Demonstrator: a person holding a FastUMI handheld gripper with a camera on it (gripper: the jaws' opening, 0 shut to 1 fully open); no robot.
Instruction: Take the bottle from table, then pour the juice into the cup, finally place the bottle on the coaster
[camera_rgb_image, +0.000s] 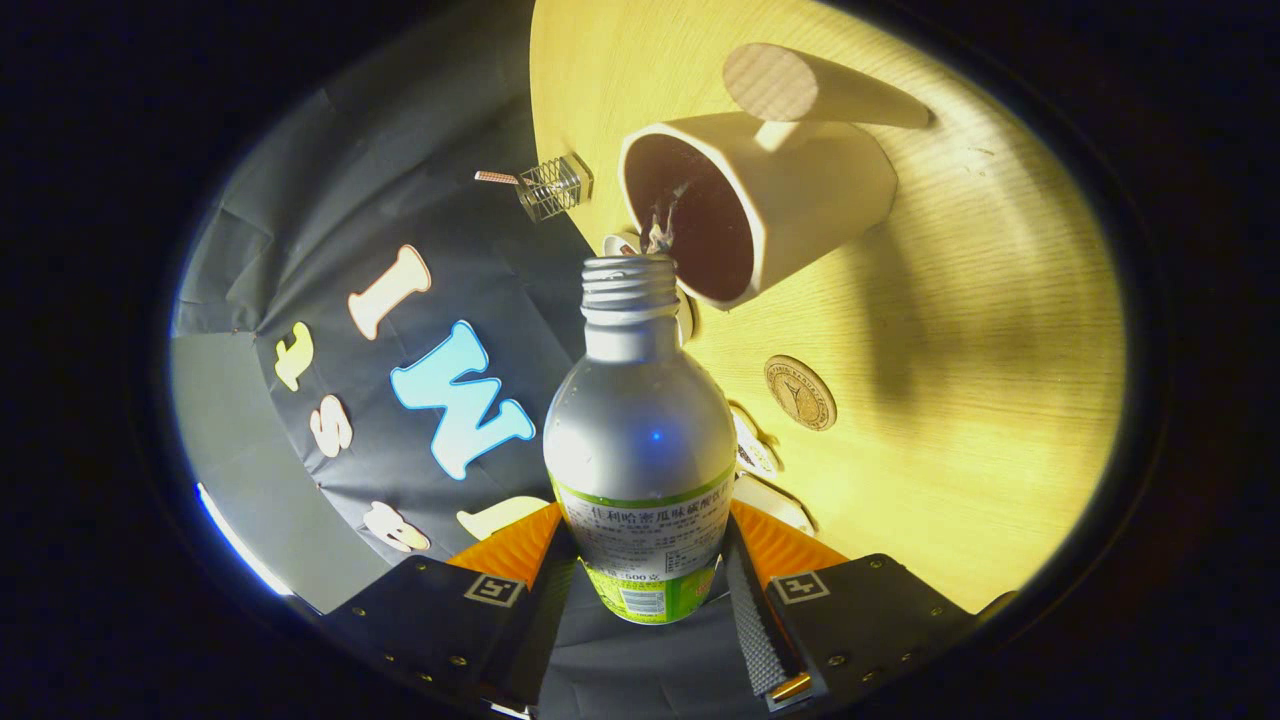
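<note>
Bottle (640, 440): silver, uncapped, pinched between both fingers of the gripper (643, 570), tilted so its open neck points at the rim of the cup (760, 205); cup: stands near the table (980, 380) edge, dark inside; round coaster (800, 392): beside the bottle, nearer than the cup; small wire basket (552, 186): at the table edge beyond the cup.

Silver bottle (640, 430), green-banded label

tongs (640, 570) | bottom centre of frame | both fingers (545, 575) clamped on silver aluminium bottle (640, 440) | rolled sideways
</note>
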